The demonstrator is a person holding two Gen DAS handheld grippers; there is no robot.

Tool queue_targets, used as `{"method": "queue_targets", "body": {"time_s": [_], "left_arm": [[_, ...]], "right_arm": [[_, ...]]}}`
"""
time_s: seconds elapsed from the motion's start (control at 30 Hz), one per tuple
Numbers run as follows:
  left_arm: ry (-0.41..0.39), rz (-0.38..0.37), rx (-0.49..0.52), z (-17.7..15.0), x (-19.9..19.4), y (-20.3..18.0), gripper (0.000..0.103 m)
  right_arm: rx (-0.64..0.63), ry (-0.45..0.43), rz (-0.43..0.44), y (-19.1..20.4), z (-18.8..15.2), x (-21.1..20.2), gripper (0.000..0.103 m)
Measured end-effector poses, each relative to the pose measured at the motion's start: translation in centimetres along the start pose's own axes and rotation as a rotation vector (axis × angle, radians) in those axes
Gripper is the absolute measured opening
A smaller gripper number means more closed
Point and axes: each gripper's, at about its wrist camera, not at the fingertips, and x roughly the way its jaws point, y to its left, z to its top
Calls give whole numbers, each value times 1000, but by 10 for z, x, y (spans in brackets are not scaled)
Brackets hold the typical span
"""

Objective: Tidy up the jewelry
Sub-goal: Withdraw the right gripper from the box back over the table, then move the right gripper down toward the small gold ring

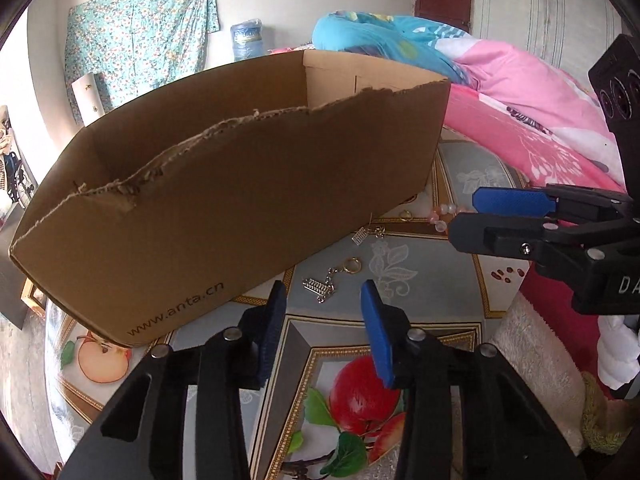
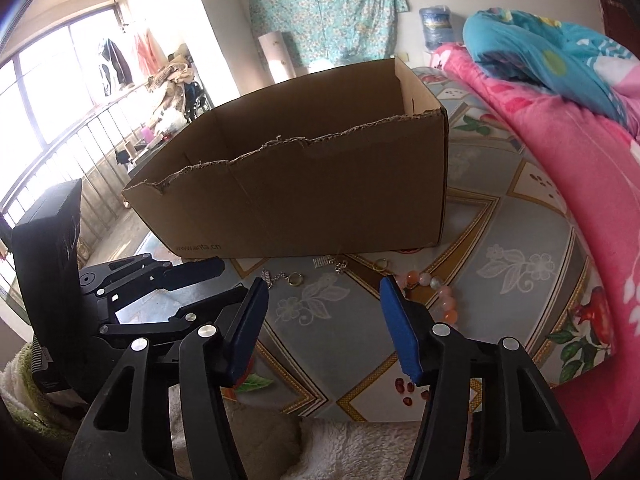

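Both grippers, left (image 1: 323, 300) and right (image 2: 324, 294), hover with jaws apart and empty. The jewelry, keychain (image 1: 322, 286) and beads (image 2: 438, 290), lies just ahead of them, before the box (image 2: 304, 184), apparently its destination.

A home bedroom — pink quilt (image 2: 576, 184), hung laundry (image 2: 116, 60).

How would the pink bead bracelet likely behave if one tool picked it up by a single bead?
The bead bracelet would probably sag and dangle, since it looks like separate round beads strung in a loop. The glossy beads may slip between flat pads. The bracelet lies flat on the printed cloth, so pushing likely deforms the loop rather than rolling it.
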Motion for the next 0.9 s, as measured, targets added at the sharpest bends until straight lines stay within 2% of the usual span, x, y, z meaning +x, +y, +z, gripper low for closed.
{"method": "queue_targets", "body": {"time_s": [0.03, 0.13, 0.2, 0.3, 0.37, 0.5, 0.8, 0.9], "left_arm": [[11, 2, 5, 1, 4, -1, 27], [52, 12, 21, 2, 18, -2, 19], [78, 9, 25, 3, 25, -3, 18], [77, 10, 28, 5, 26, -4, 18], [79, 15, 29, 5, 27, -4, 2], [75, 25, 50, 8, 25, -6, 0], [-10, -38, -32, 18, -14, 13, 0], [-26, -52, -30, 17, -19, 14, 0]], "right_arm": [[2, 6, 5, -2, -1, 2, 54], [5, 23, 16, -3, -5, 7, 54], [8, 33, 21, -5, -3, 13, 54], [14, 40, 23, -8, -1, 18, 54], [20, 42, 23, -8, -1, 19, 54], [29, 41, 21, -11, -1, 20, 54], [23, 24, 14, -7, -4, 9, 54], [16, 22, 21, -2, -3, 10, 54]]}}
